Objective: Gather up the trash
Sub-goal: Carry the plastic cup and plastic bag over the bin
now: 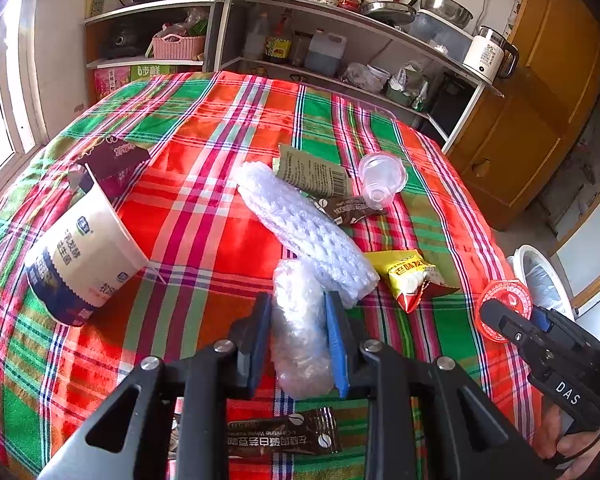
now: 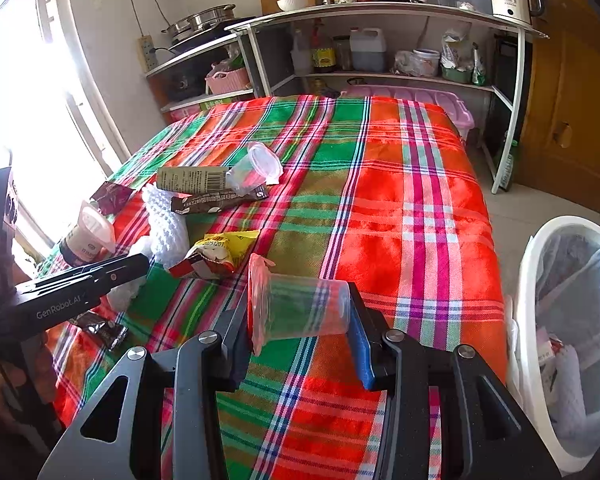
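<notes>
Both tongs have trash in their jaws, the left gripper (image 1: 298,336) closed on a crumpled plastic wrap (image 1: 300,328) and the right gripper (image 2: 300,316) on a clear cup (image 2: 300,310), while wrappers, foam net (image 1: 304,228) and yogurt cup (image 1: 80,256) remain on the table (image 2: 400,208), the bin (image 2: 528,300) beside it.

2 clear plastic cups (image 2: 300,310) – 2 brown coffee sachets (image 1: 284,436) – 1 yogurt tub (image 1: 80,256) – 1 yellow snack packet (image 1: 412,276)
</notes>
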Available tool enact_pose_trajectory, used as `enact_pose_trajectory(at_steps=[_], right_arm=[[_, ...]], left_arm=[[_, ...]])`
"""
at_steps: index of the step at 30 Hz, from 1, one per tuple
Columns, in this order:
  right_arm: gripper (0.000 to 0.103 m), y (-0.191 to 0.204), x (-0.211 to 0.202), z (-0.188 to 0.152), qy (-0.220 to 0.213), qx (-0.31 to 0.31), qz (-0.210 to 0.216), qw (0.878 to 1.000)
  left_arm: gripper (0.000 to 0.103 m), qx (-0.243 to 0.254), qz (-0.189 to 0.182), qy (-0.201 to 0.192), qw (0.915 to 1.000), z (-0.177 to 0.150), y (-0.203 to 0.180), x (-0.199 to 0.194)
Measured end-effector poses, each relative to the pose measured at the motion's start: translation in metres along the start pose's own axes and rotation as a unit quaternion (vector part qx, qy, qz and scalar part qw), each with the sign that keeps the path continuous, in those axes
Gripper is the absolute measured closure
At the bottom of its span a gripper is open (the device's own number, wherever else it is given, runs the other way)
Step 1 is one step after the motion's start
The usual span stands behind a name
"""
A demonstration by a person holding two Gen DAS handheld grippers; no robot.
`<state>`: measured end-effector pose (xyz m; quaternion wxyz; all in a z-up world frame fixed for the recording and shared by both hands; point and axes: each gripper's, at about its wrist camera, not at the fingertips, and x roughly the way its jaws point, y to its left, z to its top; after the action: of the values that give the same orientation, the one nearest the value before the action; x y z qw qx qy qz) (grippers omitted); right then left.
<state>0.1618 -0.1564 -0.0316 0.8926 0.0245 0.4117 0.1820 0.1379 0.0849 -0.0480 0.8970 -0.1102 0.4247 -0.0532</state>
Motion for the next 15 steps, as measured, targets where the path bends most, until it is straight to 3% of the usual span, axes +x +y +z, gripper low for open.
enact_pose_trajectory(at_steps=[15], right_arm=[[0.061, -0.019, -0.041, -0.003, -0.036, 0.026, 0.006, 0.999]], left_arm=[[0.075, 0.058, -0.044, -0.031, 0.9969, 0.004, -0.056, -0.033]])
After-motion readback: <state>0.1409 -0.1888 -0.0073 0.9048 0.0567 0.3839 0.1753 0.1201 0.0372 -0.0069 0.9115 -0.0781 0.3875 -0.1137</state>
